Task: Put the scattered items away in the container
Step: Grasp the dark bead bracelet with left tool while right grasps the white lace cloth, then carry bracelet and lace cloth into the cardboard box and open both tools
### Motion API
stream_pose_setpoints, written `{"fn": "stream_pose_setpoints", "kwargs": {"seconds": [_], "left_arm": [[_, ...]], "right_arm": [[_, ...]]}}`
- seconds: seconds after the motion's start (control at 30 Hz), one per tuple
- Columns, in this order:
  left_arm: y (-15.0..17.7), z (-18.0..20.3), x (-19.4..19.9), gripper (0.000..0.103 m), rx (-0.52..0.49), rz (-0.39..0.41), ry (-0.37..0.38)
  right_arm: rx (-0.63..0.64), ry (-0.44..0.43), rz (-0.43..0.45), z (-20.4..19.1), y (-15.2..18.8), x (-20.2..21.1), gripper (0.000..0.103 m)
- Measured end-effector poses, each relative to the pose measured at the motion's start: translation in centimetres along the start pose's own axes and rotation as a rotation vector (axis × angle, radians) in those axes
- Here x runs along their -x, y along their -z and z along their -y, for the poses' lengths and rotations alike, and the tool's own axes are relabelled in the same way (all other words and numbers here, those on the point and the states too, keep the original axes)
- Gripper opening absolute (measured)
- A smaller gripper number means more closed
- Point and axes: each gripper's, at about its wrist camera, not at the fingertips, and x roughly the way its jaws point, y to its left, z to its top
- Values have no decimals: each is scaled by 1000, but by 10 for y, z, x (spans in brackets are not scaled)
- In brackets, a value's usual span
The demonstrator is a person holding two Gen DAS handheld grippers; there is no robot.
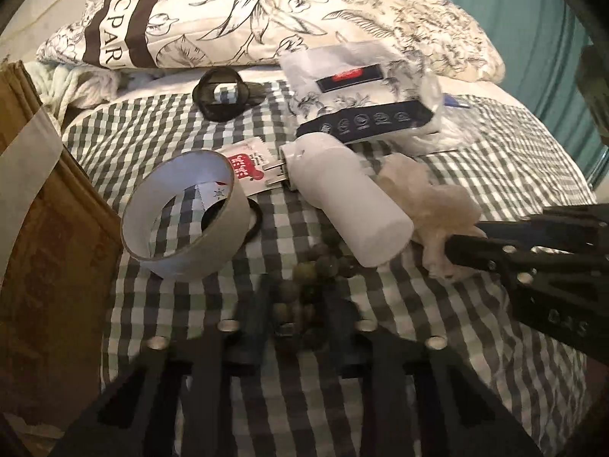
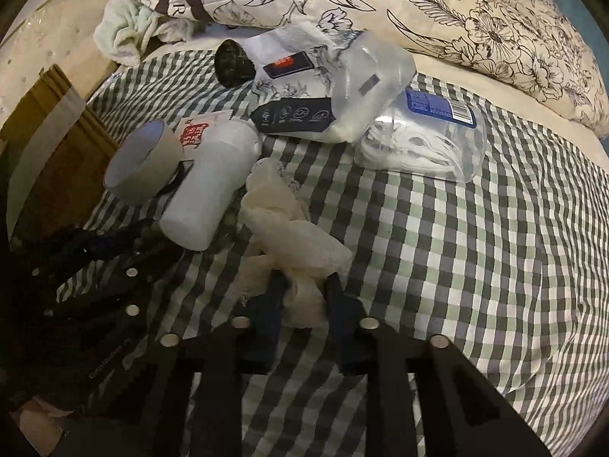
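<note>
A: Largest first: we see the checked bedspread [image 2: 437, 266], cardboard box [image 1: 49, 228] at its left edge.
B: Then our right gripper [image 2: 302, 289] clamps the crumpled tissue [image 2: 289, 221] mid-spread; our left gripper [image 1: 297, 304] gapes around the bead bracelet [image 1: 304, 282].

A home bedroom, a bed spread with a green-and-grey checked sheet [image 2: 475, 247], a floral-print pillow [image 1: 266, 11] lying at its head, a rumpled pale towel [image 2: 125, 34] beside it, small household clutter scattered on the sheet, a teal wall [image 1: 533, 19] behind.
</note>
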Motion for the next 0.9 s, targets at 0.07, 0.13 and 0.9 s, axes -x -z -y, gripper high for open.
{"fn": "stream_pose_setpoints", "kwargs": {"seconds": [0.07,0.13,0.9], "left_arm": [[5,1,5,11,19,-3,16],[10,2,11,11,29,-1,33],[5,7,144,11,92,95,31]], "right_arm": [[-4,-1,5,1,2,3,15],[-8,1,9,3,4,7,12],[40,-12,185,-24,31,133,12]]}}
